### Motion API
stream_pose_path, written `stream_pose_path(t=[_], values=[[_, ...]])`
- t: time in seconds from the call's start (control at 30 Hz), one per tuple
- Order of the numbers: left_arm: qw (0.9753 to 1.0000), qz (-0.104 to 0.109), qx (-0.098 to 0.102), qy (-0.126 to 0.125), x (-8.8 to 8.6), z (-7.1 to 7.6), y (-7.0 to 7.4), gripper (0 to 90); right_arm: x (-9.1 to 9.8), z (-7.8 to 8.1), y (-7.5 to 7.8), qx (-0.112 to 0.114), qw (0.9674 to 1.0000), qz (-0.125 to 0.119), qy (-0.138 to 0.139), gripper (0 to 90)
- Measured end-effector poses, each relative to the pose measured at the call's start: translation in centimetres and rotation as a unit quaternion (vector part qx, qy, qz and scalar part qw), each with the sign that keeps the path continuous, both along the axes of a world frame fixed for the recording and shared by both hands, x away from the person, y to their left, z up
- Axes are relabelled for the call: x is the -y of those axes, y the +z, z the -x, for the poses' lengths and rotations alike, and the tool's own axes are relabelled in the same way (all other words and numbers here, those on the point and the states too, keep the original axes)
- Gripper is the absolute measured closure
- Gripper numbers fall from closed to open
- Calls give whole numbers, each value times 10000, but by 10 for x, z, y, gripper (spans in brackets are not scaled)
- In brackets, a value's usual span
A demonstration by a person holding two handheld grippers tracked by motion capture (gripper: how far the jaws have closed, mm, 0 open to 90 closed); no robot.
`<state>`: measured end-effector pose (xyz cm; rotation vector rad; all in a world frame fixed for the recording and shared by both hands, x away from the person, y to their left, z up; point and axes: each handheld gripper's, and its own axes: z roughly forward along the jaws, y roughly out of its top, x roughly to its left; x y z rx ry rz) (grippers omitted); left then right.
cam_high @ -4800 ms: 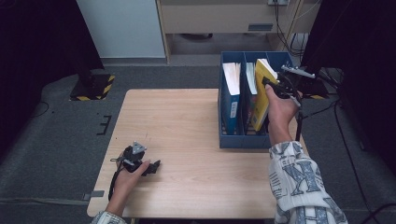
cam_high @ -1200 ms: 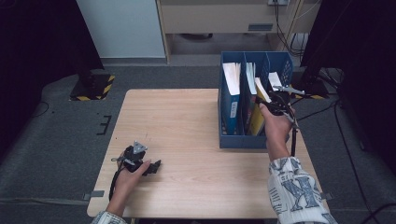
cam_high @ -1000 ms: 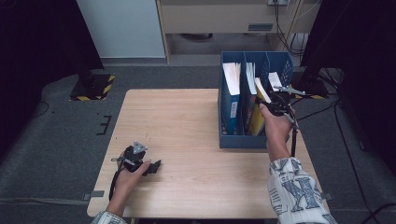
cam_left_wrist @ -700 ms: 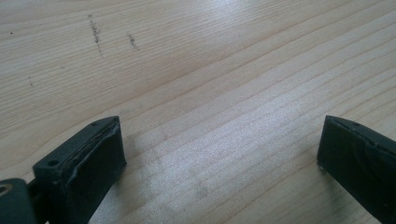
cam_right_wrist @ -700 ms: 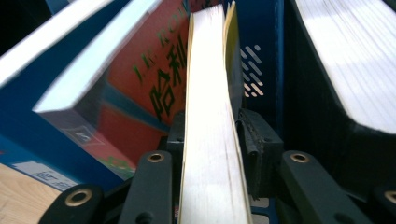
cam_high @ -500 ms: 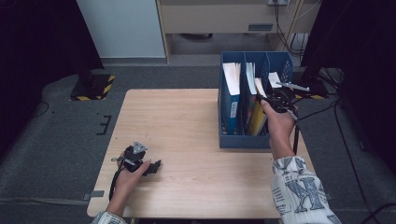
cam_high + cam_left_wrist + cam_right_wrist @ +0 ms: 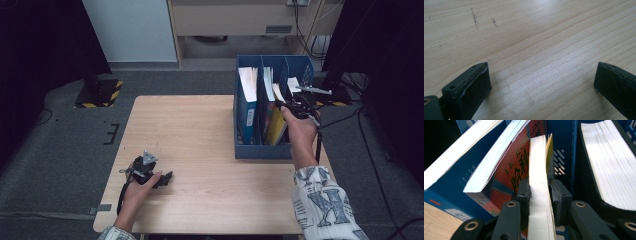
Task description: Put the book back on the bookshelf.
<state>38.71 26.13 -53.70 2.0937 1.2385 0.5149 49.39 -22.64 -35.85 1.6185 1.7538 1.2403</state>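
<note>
Right of centre in the high view, the right gripper (image 7: 289,106) clamps a yellow book (image 7: 539,195) standing in the blue file box (image 7: 260,150); lower left, the left gripper (image 7: 541,85) rests wide open, empty, on the table (image 7: 200,130).

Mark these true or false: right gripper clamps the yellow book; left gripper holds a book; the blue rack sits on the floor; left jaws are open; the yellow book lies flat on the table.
1. The right gripper is clamped on the yellow book. True.
2. The left gripper holds a book. False: nothing sits between its jaws; it rests on the wooden table.
3. The blue file rack sits on the floor. False: it stands on the table.
4. The left jaws are open. True.
5. The yellow book lies flat on the table. False: it stands tilted inside the rack.
</note>
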Motion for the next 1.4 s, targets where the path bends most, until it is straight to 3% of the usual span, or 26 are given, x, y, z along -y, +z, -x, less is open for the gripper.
stream_pose_path(t=[0.6,1.4], values=[[10000,0,-1,-4,0,0,0,1,-2,-6,5,40,9993,358,-59,755],[10000,1,-3,-15,1,0,0,1,-1,-29,17,205,9986,442,-200,756]])
